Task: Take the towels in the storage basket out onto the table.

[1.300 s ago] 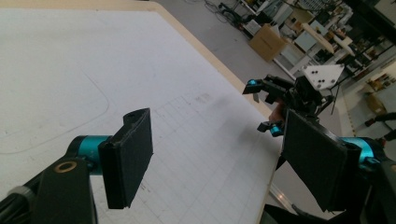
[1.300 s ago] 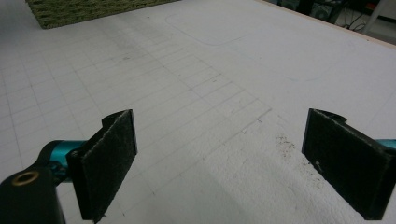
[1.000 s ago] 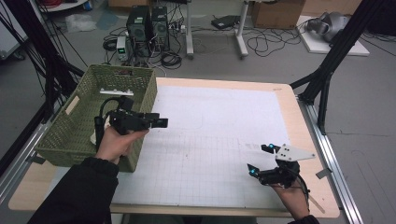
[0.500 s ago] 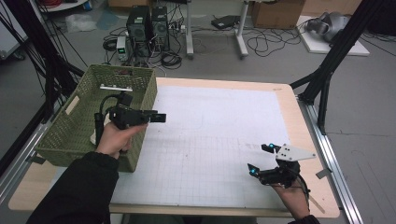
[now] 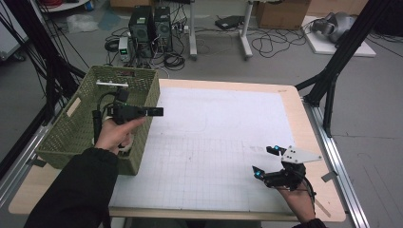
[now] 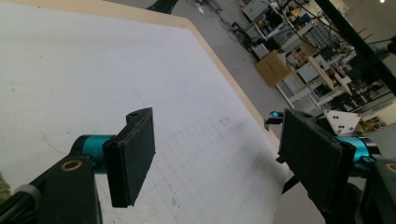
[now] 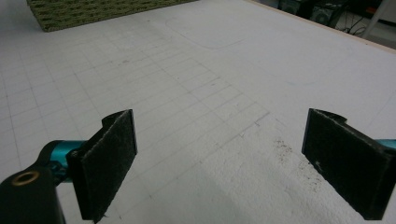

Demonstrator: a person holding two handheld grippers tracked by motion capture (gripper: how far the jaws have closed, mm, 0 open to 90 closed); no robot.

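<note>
Green woven plastic basket [image 5: 71, 128]: light, stiff, grippable at rim [image 5: 151, 97]. Left tool [image 5: 154, 111] over it, right tool [image 5: 264, 161] both spread, empty.

The wooden table [image 5: 304, 118] carries a white gridded mat [image 5: 214, 142]. Behind it the floor [image 5: 285, 66] is grey concrete, with two computer towers [image 5: 151, 23], many loose cables [image 5: 271, 45] and a cardboard box [image 5: 280, 12]. Black stand legs [image 5: 340, 52] rise beside the table's right edge.
</note>
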